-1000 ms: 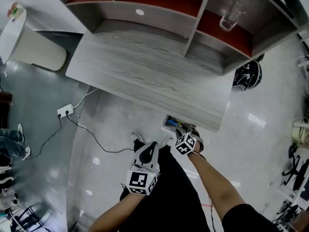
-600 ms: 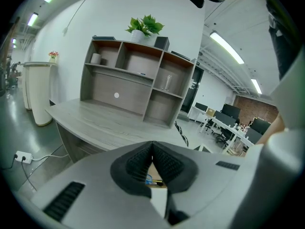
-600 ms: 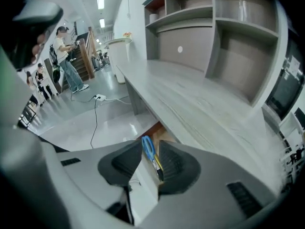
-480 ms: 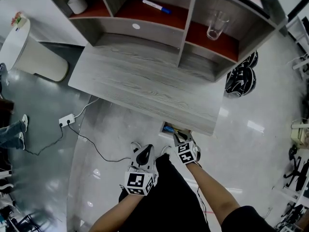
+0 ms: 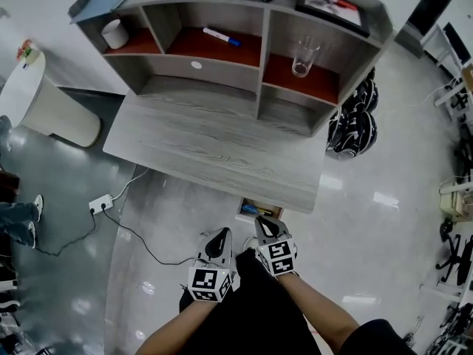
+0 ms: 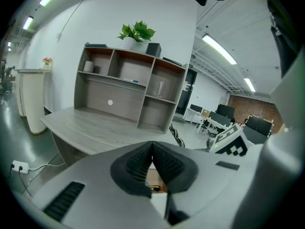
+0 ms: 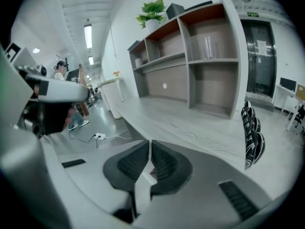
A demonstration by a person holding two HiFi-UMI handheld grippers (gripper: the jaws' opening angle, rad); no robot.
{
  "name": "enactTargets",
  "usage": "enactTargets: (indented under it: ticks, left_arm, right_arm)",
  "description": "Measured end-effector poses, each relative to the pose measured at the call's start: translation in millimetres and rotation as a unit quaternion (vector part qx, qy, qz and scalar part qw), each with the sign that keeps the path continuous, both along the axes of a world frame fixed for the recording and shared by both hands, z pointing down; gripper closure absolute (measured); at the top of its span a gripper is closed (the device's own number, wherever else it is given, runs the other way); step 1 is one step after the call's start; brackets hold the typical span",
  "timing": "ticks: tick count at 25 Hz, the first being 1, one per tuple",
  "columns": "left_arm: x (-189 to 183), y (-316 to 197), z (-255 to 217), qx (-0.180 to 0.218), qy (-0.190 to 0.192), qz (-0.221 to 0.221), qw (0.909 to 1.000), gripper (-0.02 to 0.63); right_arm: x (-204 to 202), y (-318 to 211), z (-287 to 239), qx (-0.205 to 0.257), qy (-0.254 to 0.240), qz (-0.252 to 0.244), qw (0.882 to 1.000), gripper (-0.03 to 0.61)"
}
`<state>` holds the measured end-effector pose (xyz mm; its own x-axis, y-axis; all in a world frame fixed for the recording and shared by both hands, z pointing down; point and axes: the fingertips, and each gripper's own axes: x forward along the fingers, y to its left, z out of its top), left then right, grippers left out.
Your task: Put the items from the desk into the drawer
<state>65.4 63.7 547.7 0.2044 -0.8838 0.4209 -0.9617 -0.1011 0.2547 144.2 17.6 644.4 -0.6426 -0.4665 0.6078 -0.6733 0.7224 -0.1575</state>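
Head view shows both hand-held grippers low in the picture, side by side above the person's dark clothes, and both point toward the desk. The left gripper (image 5: 221,235) has its jaws together. In the left gripper view the dark ribbed pads (image 6: 136,163) meet at the tips, and we see nothing held between them. The right gripper (image 5: 263,223) has just been closing its jaws. In the right gripper view its pads (image 7: 167,163) stand almost together, with only a thin slit and no object between them.

Just ahead of the right gripper, the open light wooden drawer (image 5: 244,214) sticks out under the front right edge of the grey wood-grain desk (image 5: 222,150). Inside it lie small blue and yellow items (image 5: 255,208); we cannot tell exactly what they are.

At the back of the desk stands a grey shelf unit with red-brown boards (image 5: 222,80). In its compartments we see a white cup (image 5: 114,33) at the left, a white marker with a blue cap (image 5: 222,36) in the middle, and a clear drinking glass (image 5: 303,56) at the right. A green plant in a white pot (image 6: 136,32) stands on top of the unit. On the shiny floor, black and white helmets (image 5: 353,124) lie beside the desk's right end. A white power strip (image 5: 100,202) with a black cable lies at the left, well apart from the grippers.
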Motion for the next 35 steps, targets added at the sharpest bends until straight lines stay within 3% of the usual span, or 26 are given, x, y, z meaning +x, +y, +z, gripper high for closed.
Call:
enactTargets:
  ticks: [11,15,21,35]
  left_arm:
    - [-4.6,-16.3,-38.1,0.031,-0.008,0.036,0.9988,0.601]
    - [-5.4,-22.6,-53.8,0.046,-0.004,0.05,0.9977,0.601]
    - [-6.8,-30.8,-66.7,0.059,0.002,0.066,0.9961,0.601]
    - [-20.0,-57.4,-110.2,0.112,0.0,0.11,0.9876,0.601]
  right_arm:
    - [-20.9,1.5,-112.4,0.066,-0.092,0.054,0.992,0.548]
    - [-29.8,2.1,-138.1,0.1,-0.08,0.05,0.991,0.548]
    - [-42.1,6.5,-151.3,0.105,-0.067,0.064,0.99,0.548]
    - [-51.2,-14.2,-200.7,0.167,-0.076,0.12,0.976,0.554]
